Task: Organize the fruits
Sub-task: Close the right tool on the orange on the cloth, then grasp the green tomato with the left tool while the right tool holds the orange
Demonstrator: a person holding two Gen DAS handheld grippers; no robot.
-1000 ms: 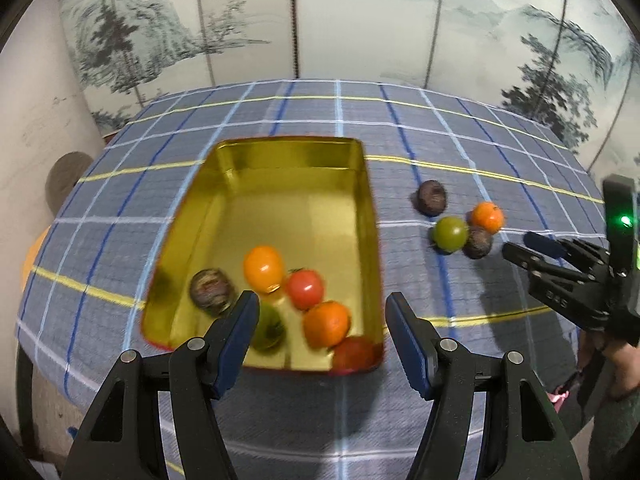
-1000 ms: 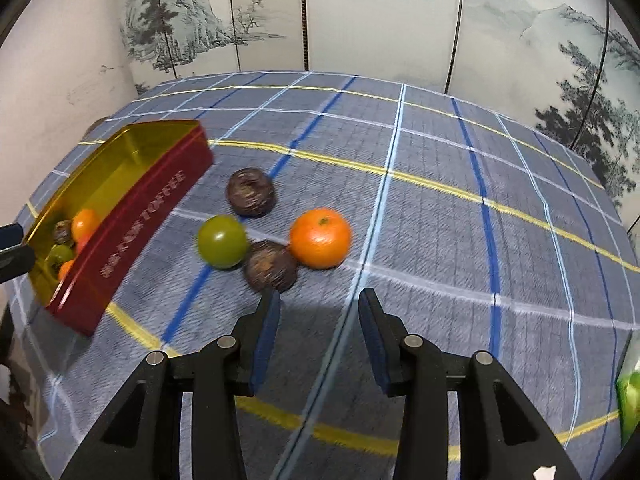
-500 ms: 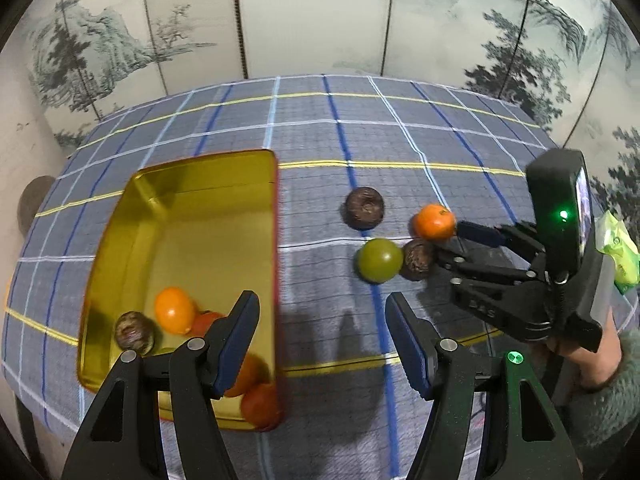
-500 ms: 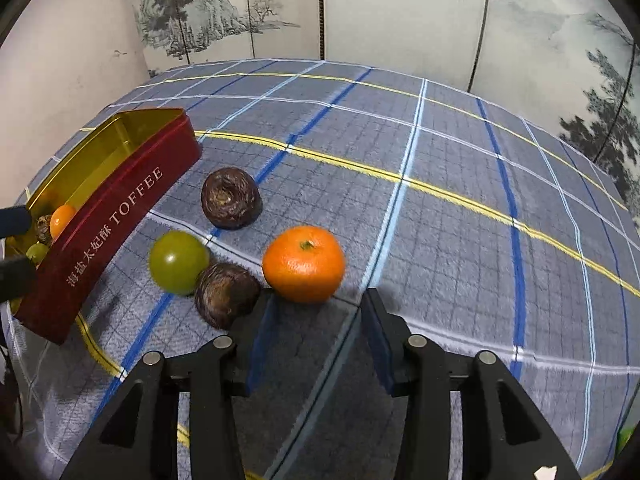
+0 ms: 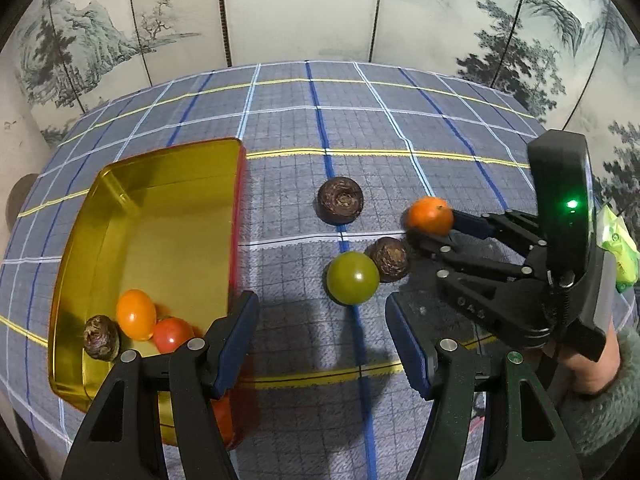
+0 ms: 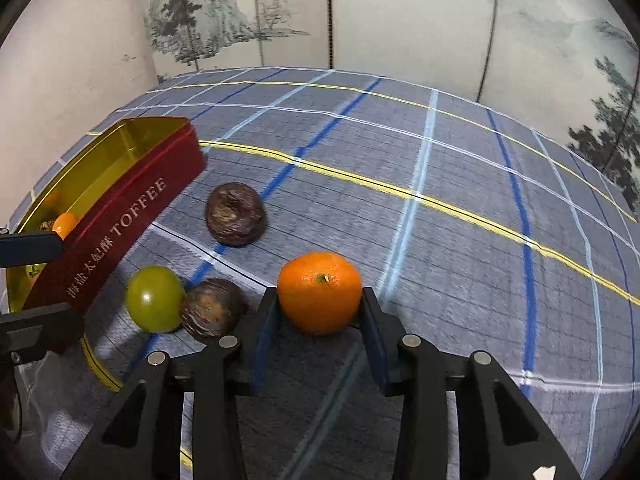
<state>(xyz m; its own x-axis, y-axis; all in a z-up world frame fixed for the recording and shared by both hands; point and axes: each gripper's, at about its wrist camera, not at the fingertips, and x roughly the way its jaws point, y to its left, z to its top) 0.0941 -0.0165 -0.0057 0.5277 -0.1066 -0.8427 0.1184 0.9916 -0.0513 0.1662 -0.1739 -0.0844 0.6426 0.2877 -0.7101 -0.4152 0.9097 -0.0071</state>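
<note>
Right wrist view: right gripper (image 6: 319,306) jaws closing on the orange (image 6: 319,292), pads at its sides, stem facing up. Beside it lie one green fruit (image 6: 154,298) and two brown fruits (image 6: 211,309) (image 6: 235,214). Only this view shows the tin's (image 6: 120,216) TOFFEE lettering. Left wrist view alone shows inside the tin: several fruits (image 5: 136,314) at the near end. Left gripper (image 5: 322,340) is parted, empty.

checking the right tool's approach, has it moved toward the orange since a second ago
Yes. The right tool has closed in on the orange, which now sits between its closing jaws, beside the brown fruit.
</note>
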